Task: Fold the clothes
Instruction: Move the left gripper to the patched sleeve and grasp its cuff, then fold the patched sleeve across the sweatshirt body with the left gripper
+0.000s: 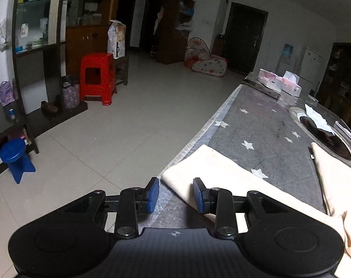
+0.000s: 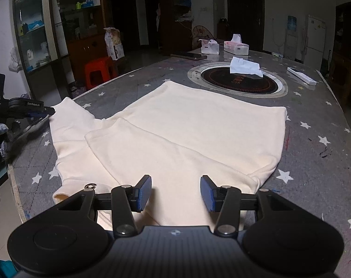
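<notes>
A cream long-sleeved garment [image 2: 187,134] lies flat on the grey star-patterned table [image 2: 314,162], one sleeve folded across its body. My right gripper [image 2: 175,194] is open and empty, just above the garment's near edge. My left gripper [image 1: 175,195] is open over the table's left edge, its jaws either side of the tip of the other sleeve [image 1: 198,169], which lies flat. The left gripper also shows in the right wrist view [image 2: 48,111] at the sleeve's cuff.
A round black hotplate [image 2: 238,81] is set in the table behind the garment, with a white tissue [image 2: 244,67] on it. Tissue boxes [image 2: 235,45], a phone and a white remote [image 2: 301,76] lie farther back. A red stool [image 1: 97,78] and blue stool [image 1: 15,157] stand on the floor left.
</notes>
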`<action>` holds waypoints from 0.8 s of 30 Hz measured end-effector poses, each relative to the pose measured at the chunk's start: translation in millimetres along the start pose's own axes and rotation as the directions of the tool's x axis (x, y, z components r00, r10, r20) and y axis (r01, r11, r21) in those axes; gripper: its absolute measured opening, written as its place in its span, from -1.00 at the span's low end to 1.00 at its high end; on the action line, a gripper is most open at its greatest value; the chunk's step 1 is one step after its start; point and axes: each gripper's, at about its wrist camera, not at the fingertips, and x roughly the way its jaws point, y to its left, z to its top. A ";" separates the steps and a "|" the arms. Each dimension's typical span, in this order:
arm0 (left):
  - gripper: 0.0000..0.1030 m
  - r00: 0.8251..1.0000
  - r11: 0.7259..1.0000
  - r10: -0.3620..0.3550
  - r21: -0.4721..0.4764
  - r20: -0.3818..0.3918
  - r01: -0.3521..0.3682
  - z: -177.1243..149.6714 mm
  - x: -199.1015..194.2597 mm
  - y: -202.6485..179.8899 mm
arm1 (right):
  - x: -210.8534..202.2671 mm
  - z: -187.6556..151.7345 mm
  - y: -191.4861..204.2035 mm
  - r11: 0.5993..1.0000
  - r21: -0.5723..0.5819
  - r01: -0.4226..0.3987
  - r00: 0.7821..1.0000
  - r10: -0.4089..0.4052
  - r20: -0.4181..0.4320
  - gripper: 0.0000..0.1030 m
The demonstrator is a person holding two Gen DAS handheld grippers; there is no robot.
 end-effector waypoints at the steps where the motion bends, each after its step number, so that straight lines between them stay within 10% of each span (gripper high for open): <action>1: -0.34 1.000 1.000 -0.002 -0.006 -0.001 0.002 0.9 0.8 -0.1 | -0.2 -0.2 0.3 1.000 0.001 0.000 1.000 0.000 0.000 -0.08; 4: -0.34 1.000 1.000 -0.006 -0.016 0.000 0.006 2.4 3.4 -0.7 | -1.3 -0.7 1.0 1.000 0.001 -0.001 1.000 0.001 0.002 -0.08; 8: -0.82 1.000 1.000 -0.010 -0.021 0.010 0.010 3.9 3.6 -2.3 | -2.4 -0.9 1.0 1.000 0.004 0.001 1.000 -0.001 0.008 -0.08; 15: -0.86 0.986 0.987 -0.160 -0.020 0.057 0.161 16.9 -30.3 -26.4 | -7.3 -0.8 -0.2 1.000 0.015 -0.002 1.000 0.002 0.026 -0.09; 24: -0.86 0.861 0.865 -0.501 0.095 0.091 0.493 31.0 -91.8 -114.6 | -17.2 -2.6 -4.4 0.999 0.039 -0.006 0.998 0.004 0.060 -0.09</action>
